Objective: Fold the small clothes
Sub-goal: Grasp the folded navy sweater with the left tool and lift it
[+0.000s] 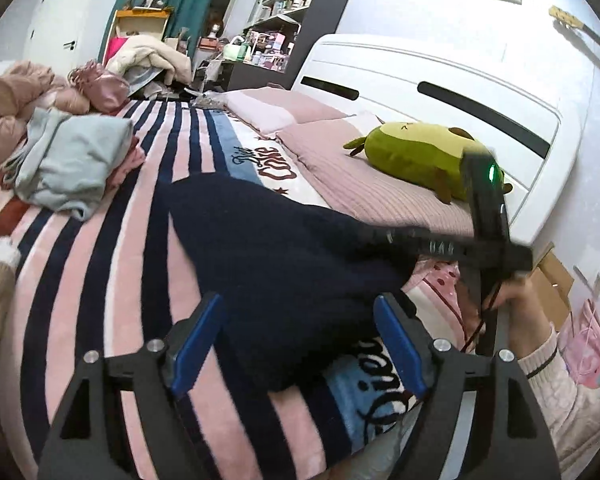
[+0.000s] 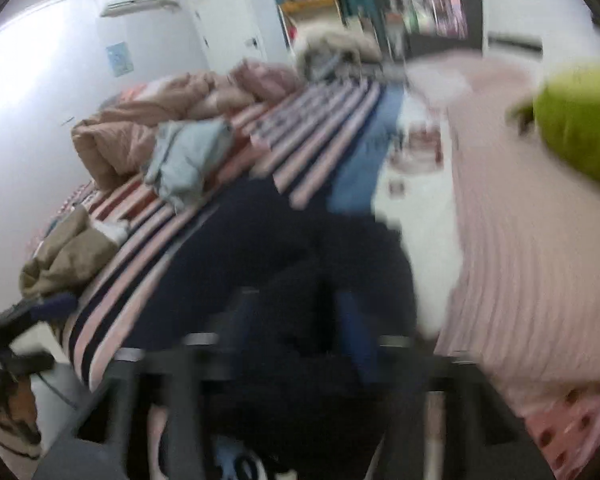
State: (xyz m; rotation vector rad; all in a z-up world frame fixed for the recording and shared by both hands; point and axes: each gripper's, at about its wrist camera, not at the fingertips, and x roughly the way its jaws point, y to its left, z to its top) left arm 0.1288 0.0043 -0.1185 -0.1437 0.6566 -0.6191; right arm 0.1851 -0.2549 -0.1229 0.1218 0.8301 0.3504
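Note:
A dark navy garment (image 1: pixel 284 256) lies spread on the striped pink and navy bedspread (image 1: pixel 100 264). My left gripper (image 1: pixel 300 344) is open, its blue pads (image 1: pixel 198 340) on either side of the garment's near edge, not closed on it. The right gripper shows in the left wrist view (image 1: pixel 380 236) at the garment's right edge, blurred. In the blurred right wrist view the right gripper (image 2: pixel 300 328) stands over the navy garment (image 2: pixel 260 248), with dark cloth between its blue fingers (image 2: pixel 356 336); its hold is unclear.
A folded light blue garment (image 1: pixel 68 164) lies at the left on the bed. A green plush toy (image 1: pixel 416 156) lies on the pink pillows by the white headboard (image 1: pixel 440 76). Pink quilts (image 1: pixel 12 108) are heaped at the far left. A tan garment (image 2: pixel 64 256) lies near the bed's edge.

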